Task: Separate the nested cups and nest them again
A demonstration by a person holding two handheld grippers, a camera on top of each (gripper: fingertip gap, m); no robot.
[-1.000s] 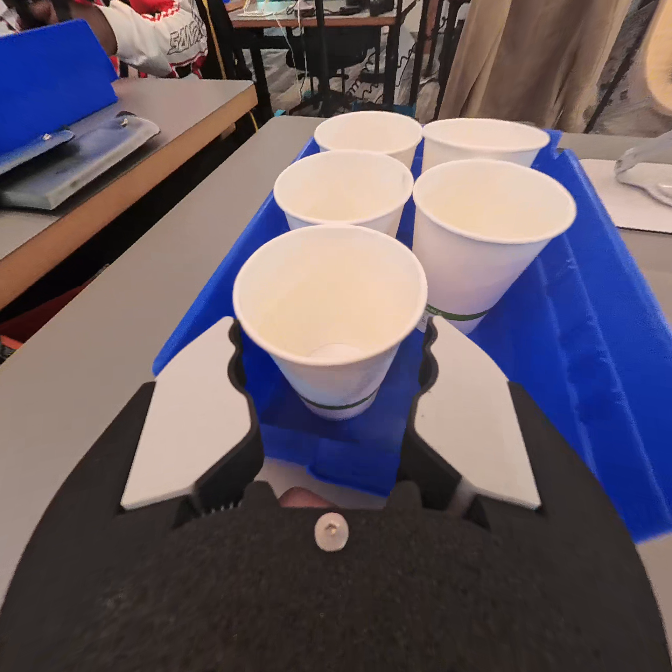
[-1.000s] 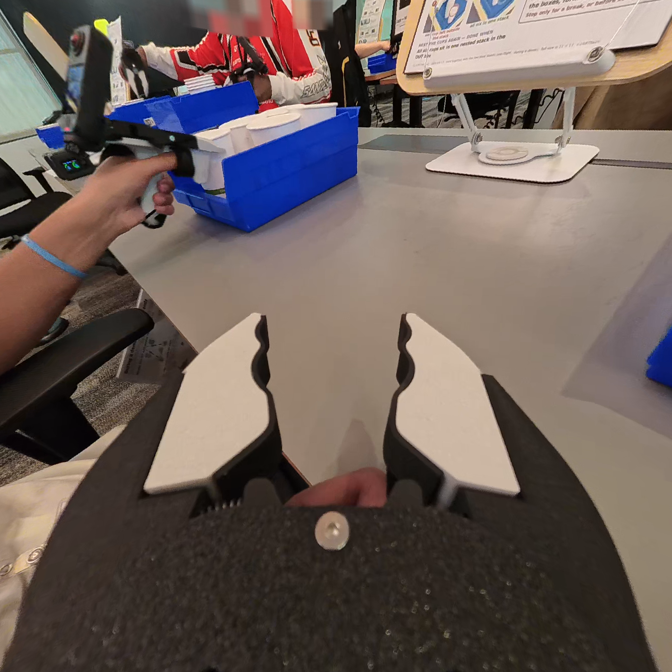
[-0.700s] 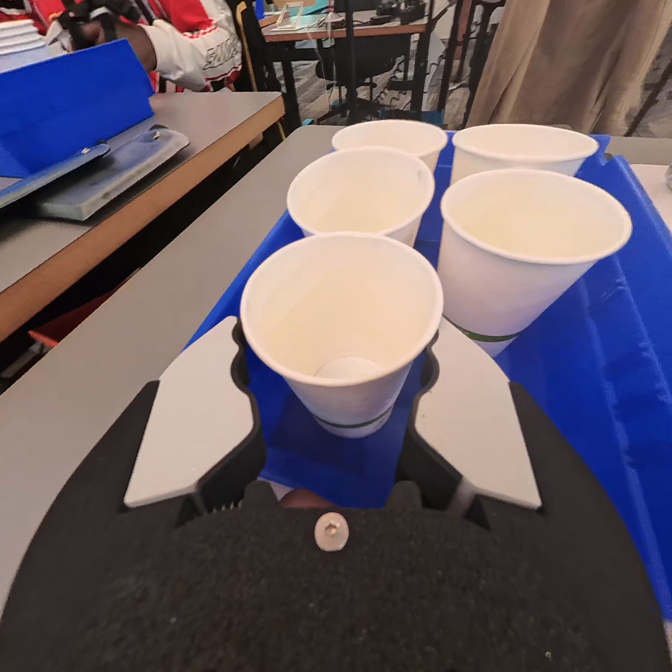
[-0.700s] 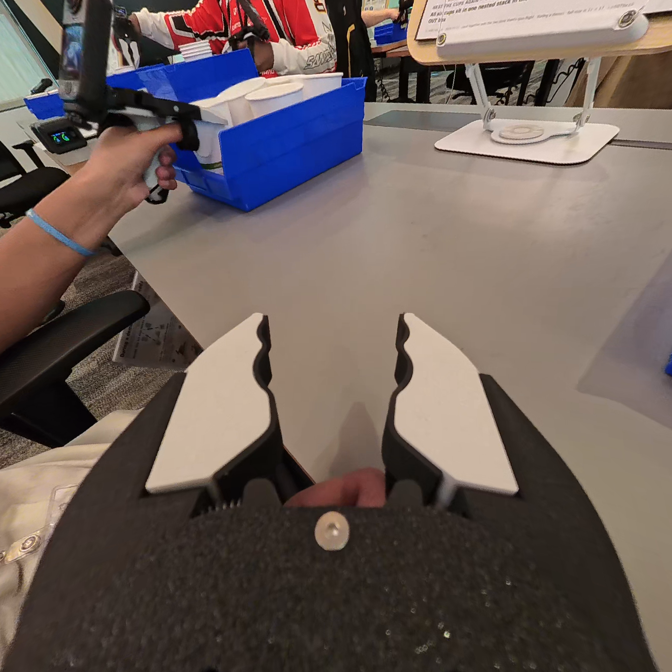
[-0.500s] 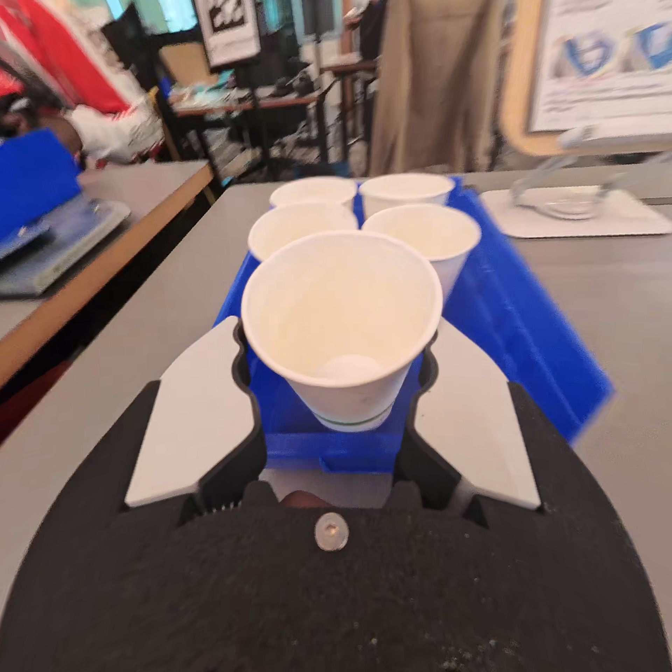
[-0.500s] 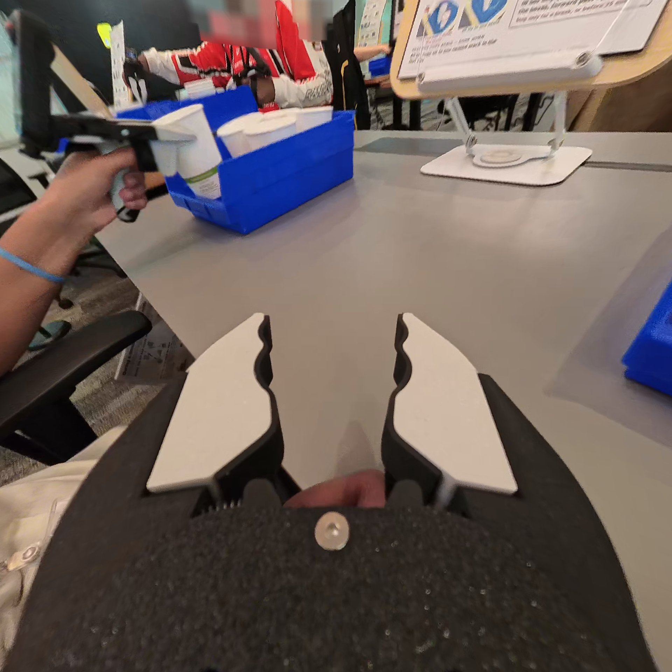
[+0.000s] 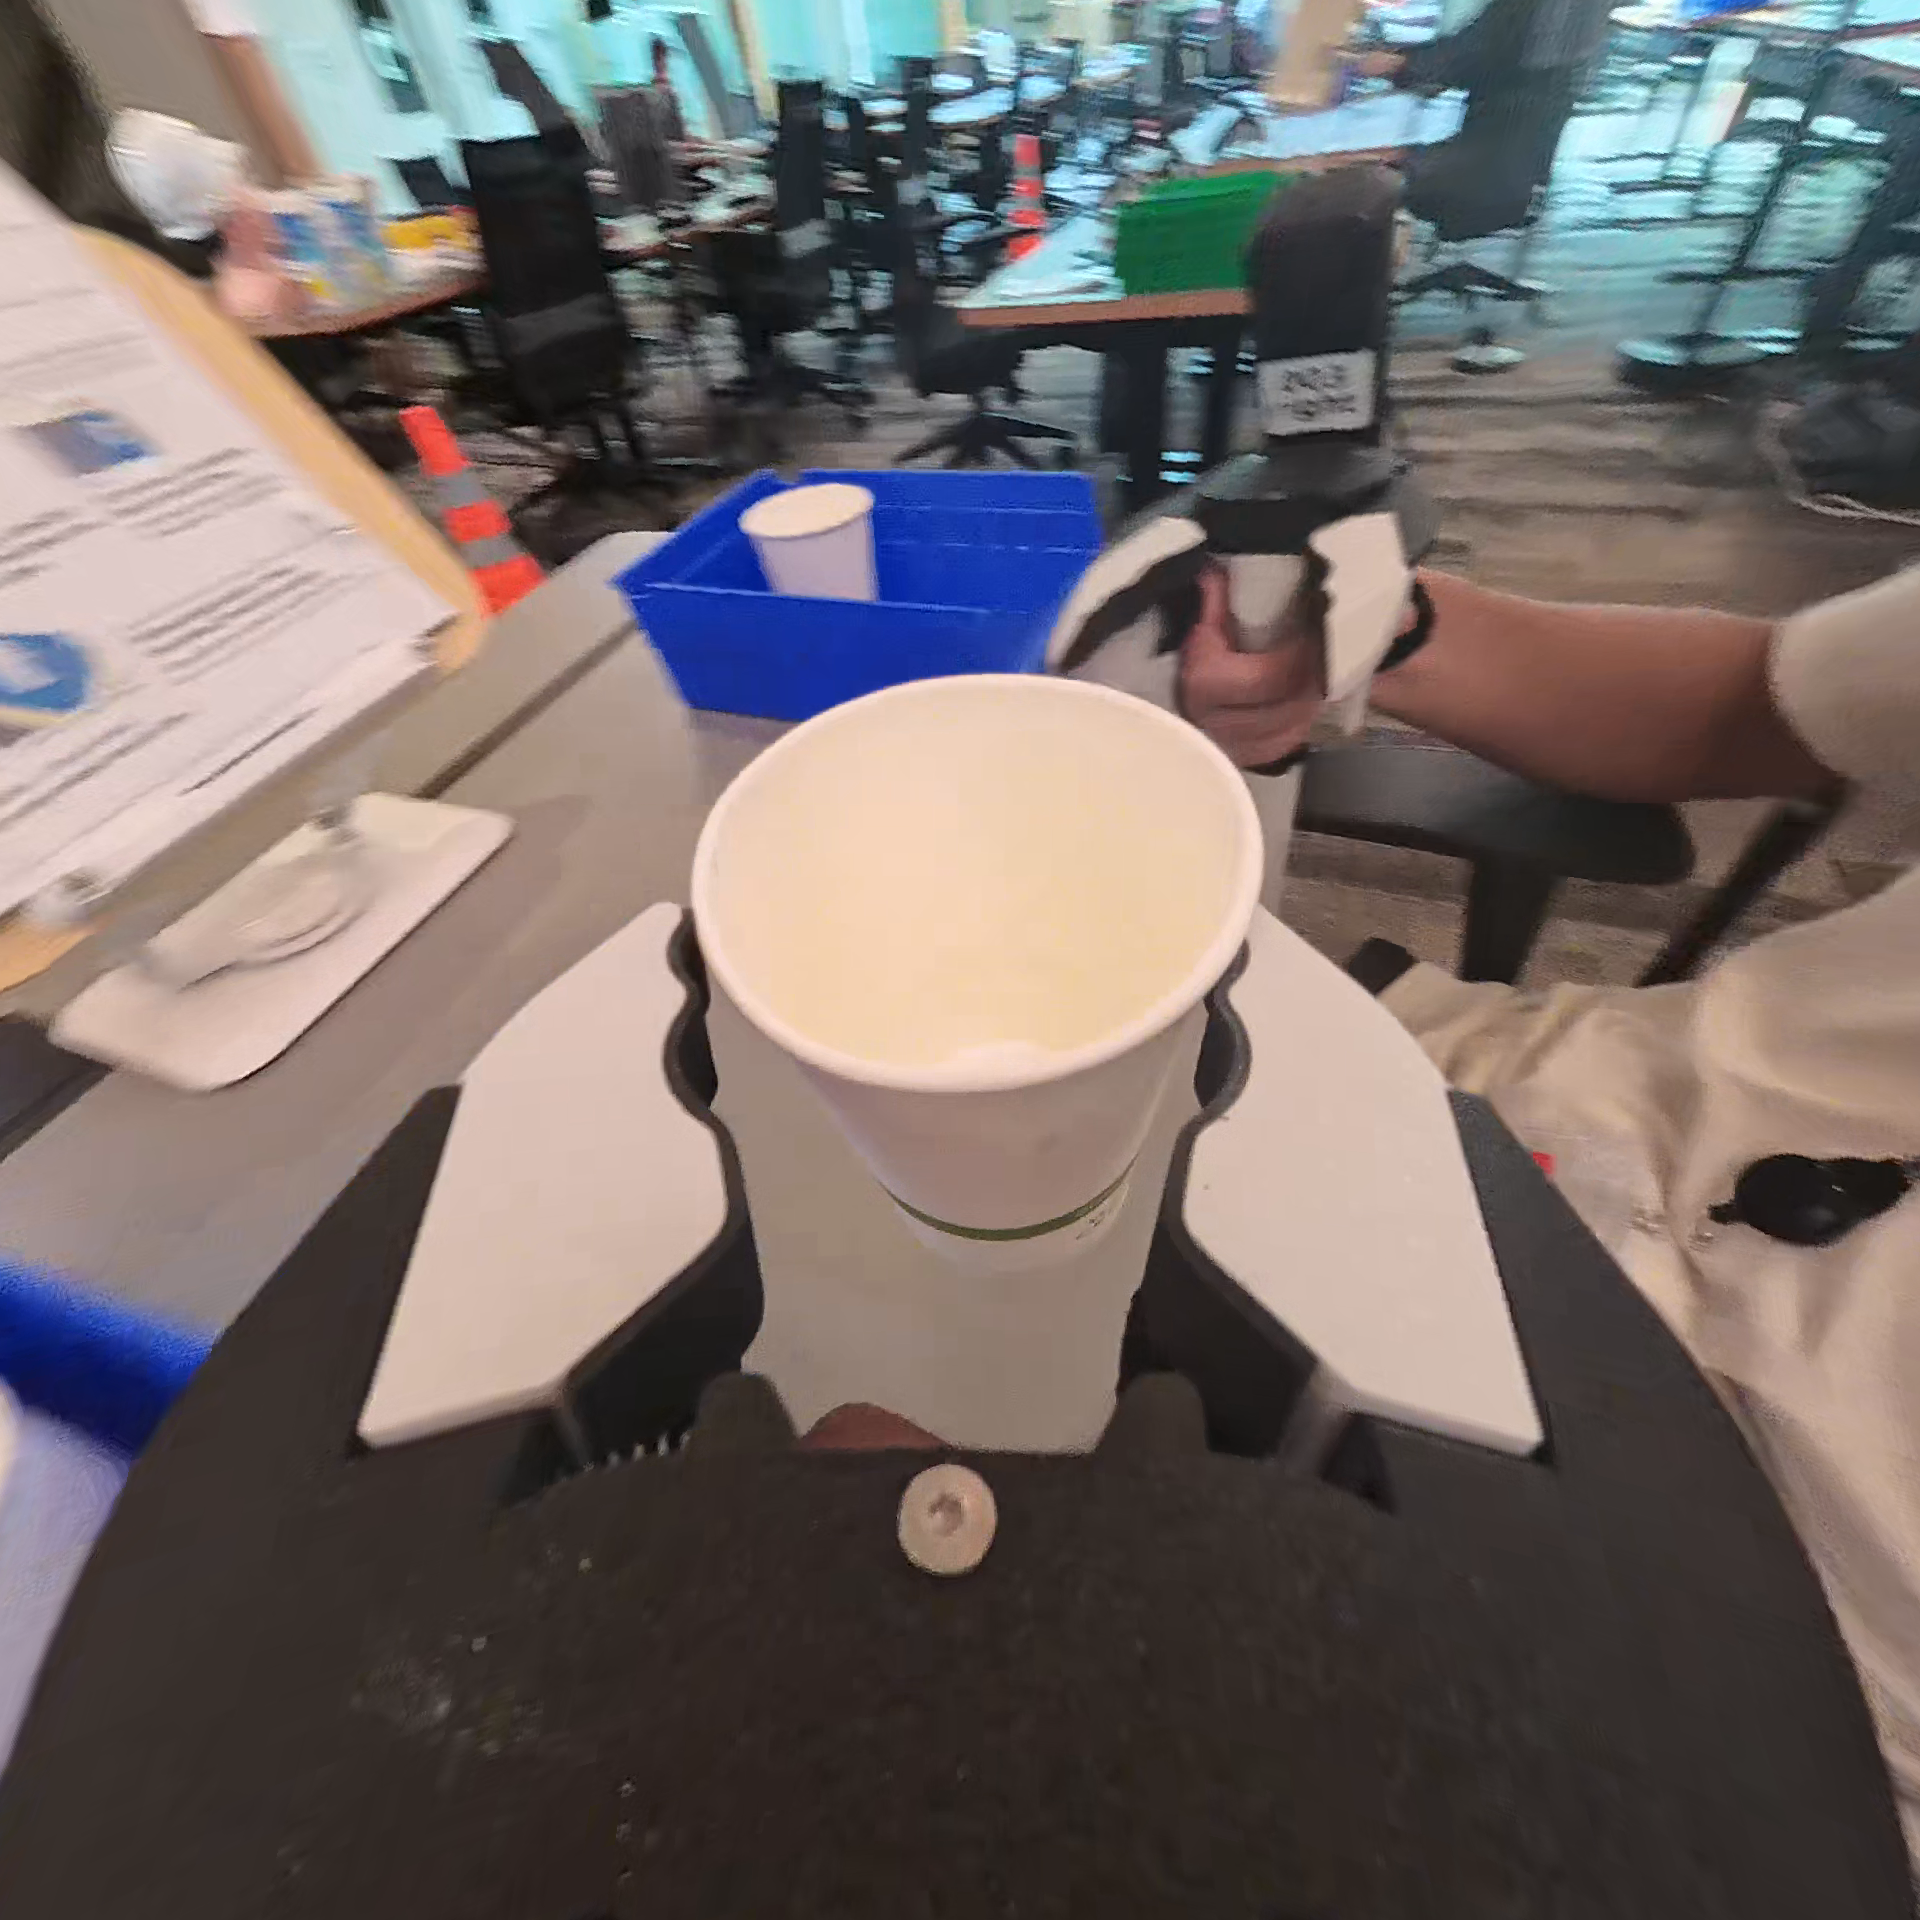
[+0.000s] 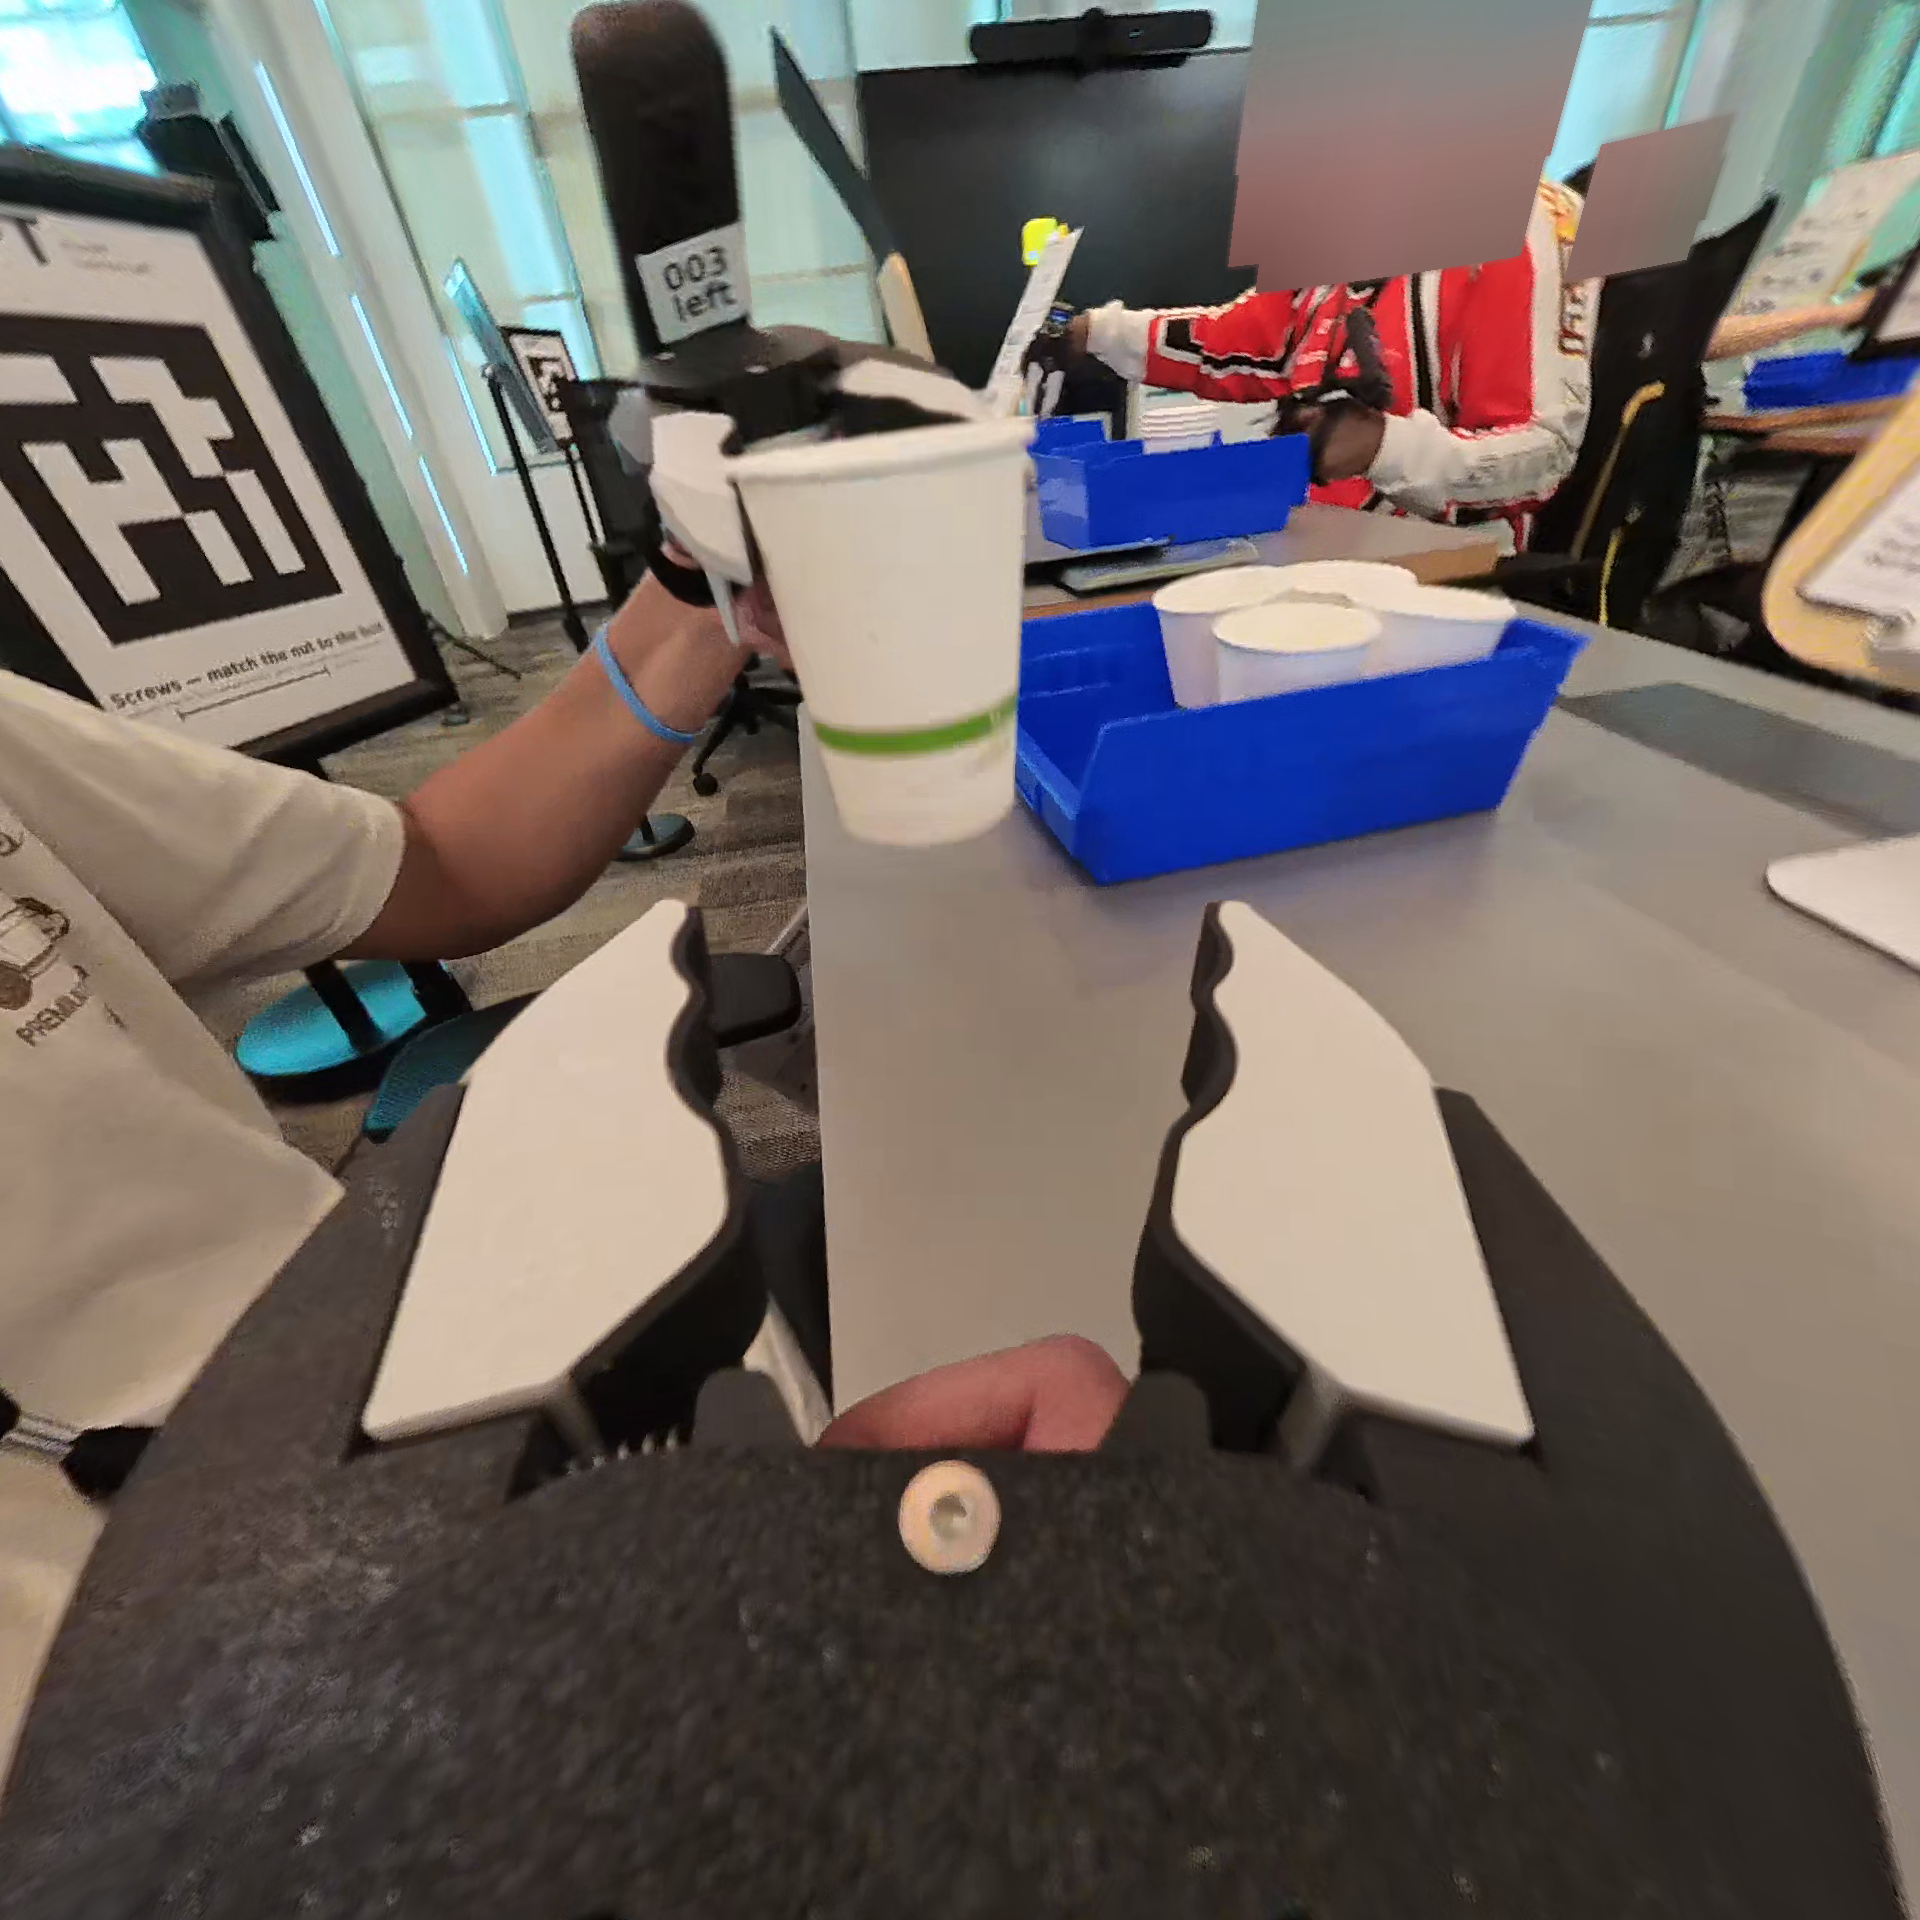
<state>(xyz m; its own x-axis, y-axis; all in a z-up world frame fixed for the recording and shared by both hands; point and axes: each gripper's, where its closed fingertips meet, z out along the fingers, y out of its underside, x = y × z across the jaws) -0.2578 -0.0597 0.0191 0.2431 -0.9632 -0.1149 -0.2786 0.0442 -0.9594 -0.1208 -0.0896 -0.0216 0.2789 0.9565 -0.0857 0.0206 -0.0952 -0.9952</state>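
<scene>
Grey table (image 8: pixel 1351 1039): carries two blue bins. Near bin (image 8: pixel 1278 769), seen in the right wrist view, holds a cluster of white paper cups (image 8: pixel 1294 649), all upright, at its far end. Far bin (image 7: pixel 831 644), seen in the left wrist view, holds a single upright cup (image 7: pixel 816 551).

Left gripper (image 7: pixel 956 987): fingers clamped on a white paper cup (image 7: pixel 977 935) with a green band near its base. The cup sits between the two fingertips, gripped on its upper wall just below the rim, mouth up, base hanging free. In the right wrist view the same cup (image 8: pixel 899 634) is clear of the table, in the air beside the near bin's open end.

Right gripper (image 8: pixel 945 997): fingers spread apart with only bare table between them, above the table's near edge, well apart from the held cup.
</scene>
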